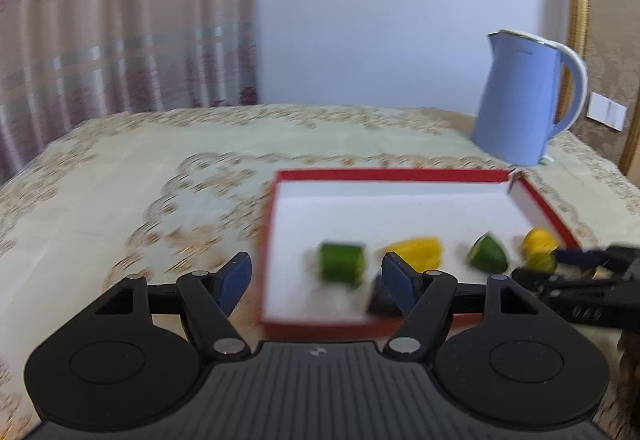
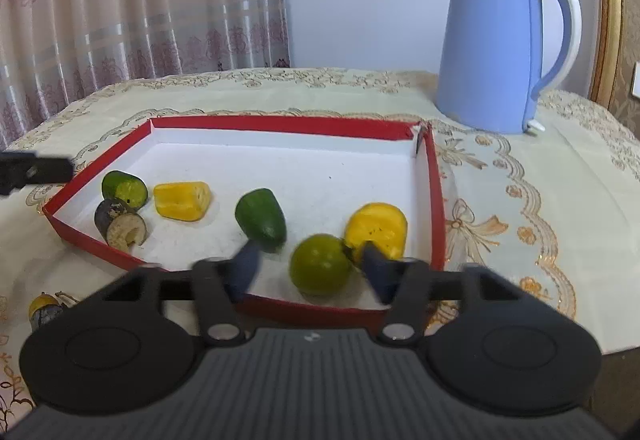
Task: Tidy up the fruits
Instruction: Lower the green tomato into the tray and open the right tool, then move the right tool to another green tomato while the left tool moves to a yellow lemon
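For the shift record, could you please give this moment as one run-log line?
left tongs: open, empty | right tongs: open around green round fruit, not gripping | red tray: six pieces inside | one piece outside

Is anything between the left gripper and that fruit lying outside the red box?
Cannot fully tell: the leftover fruit lies on the tablecloth outside the red box, and only the right wrist view shows it. The left gripper is open.
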